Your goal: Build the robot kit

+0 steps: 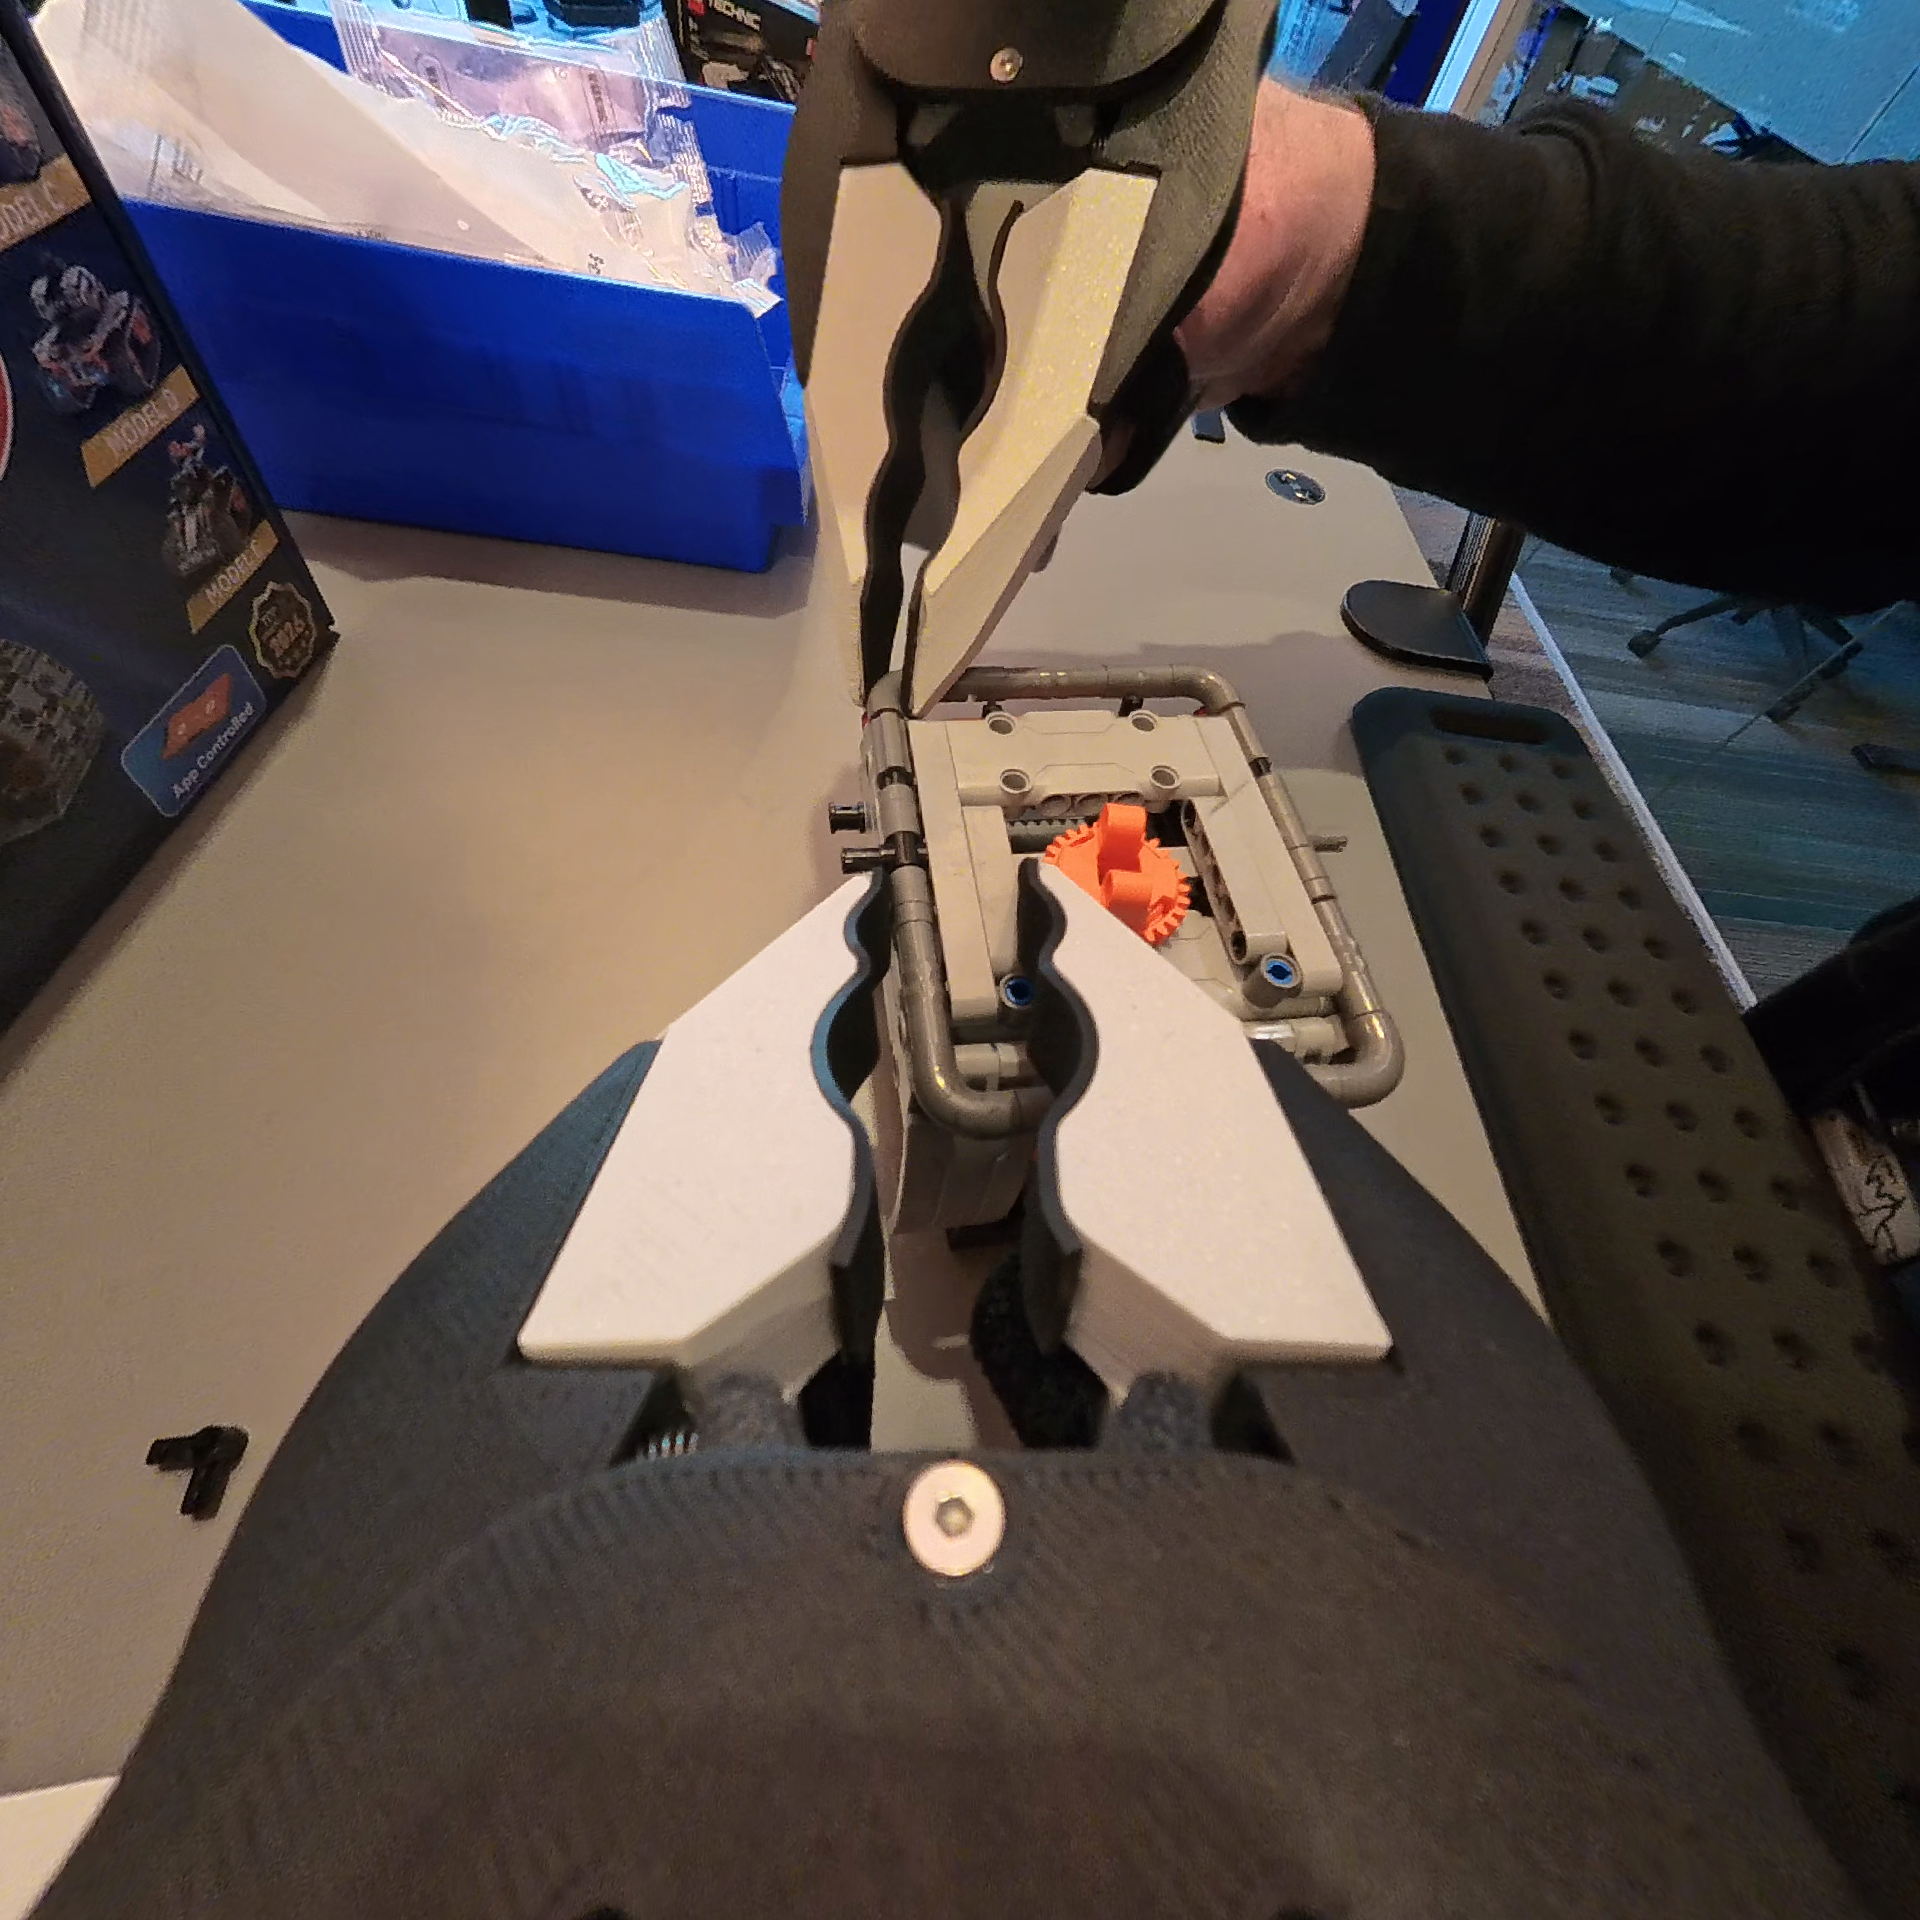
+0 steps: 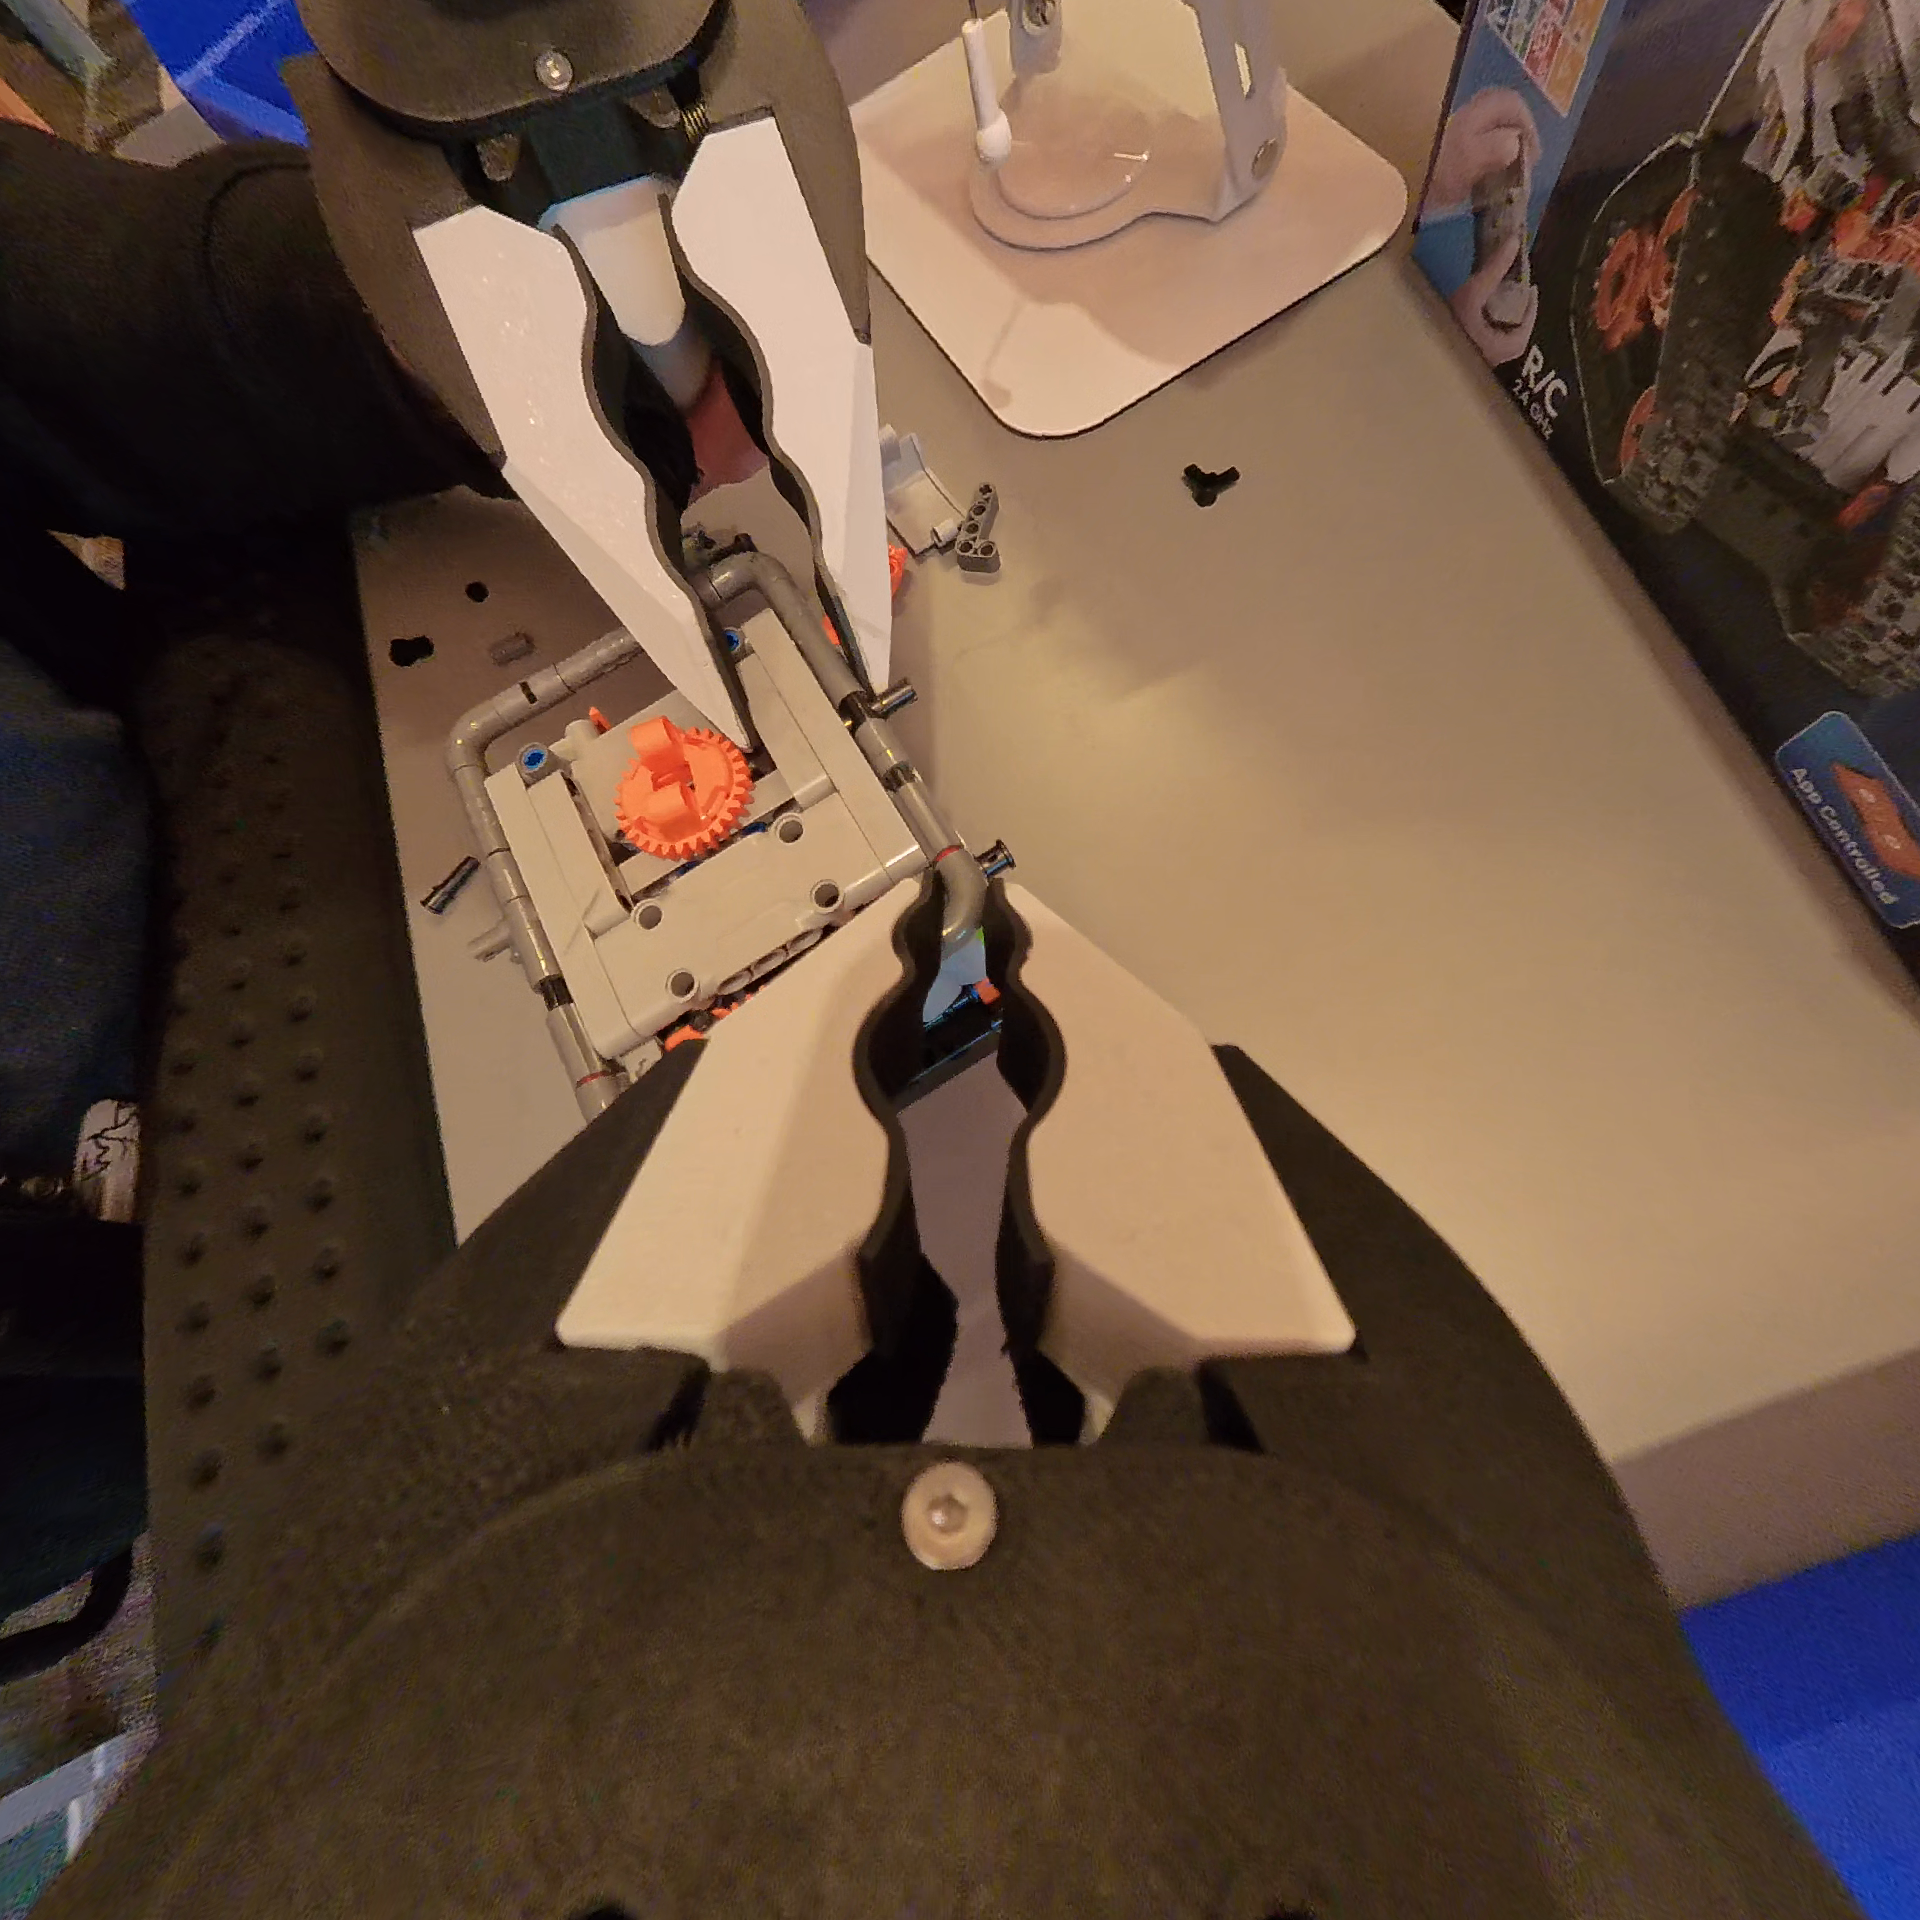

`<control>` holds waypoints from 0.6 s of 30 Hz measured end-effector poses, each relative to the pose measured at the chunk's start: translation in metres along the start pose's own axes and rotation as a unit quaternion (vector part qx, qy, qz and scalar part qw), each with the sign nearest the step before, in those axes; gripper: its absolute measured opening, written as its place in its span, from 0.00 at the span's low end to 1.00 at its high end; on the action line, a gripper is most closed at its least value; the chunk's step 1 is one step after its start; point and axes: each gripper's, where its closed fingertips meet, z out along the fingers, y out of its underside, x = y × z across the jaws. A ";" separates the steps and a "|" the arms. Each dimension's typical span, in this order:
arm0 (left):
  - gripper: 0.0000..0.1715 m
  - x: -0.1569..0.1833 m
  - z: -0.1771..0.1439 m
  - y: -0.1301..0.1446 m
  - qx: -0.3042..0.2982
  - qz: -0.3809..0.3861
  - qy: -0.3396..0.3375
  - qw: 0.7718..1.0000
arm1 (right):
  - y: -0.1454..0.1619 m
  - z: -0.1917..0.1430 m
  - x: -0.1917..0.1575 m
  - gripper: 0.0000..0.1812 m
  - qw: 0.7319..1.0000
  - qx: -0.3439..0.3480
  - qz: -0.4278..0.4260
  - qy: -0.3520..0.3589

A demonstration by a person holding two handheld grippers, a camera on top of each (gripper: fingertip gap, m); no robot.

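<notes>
A grey brick-built frame with a grey tube loop around it lies on the beige table, with an orange gear in its middle. My left gripper is shut across the frame's left side rail: one finger is outside the tube, the other inside beside the gear. My right gripper is shut on the curved tube corner of the frame. In the left wrist view the right gripper comes down from above onto the far-left corner. In the right wrist view the left gripper straddles the far rail next to the gear.
A blue bin of bagged parts and a dark product box stand at the left. A black perforated pad lies at the right. Loose grey pieces, small black pieces and a white stand are on the table. A sleeved hand holds the right gripper.
</notes>
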 end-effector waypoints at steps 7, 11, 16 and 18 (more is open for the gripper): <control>0.12 0.000 0.001 0.000 0.000 -0.002 -0.002 1.000 | 0.000 0.001 0.000 0.02 0.999 -0.013 -0.034 0.019; 0.12 -0.001 0.000 0.000 -0.001 -0.003 -0.005 1.000 | -0.001 0.001 0.000 0.02 0.999 -0.020 -0.043 0.018; 0.12 -0.002 0.000 0.000 -0.004 -0.003 -0.011 1.000 | -0.003 0.004 0.002 0.02 0.999 -0.016 -0.031 0.018; 0.12 -0.001 0.000 0.000 -0.006 0.000 -0.009 1.000 | -0.002 0.004 0.000 0.02 0.999 -0.012 -0.026 0.019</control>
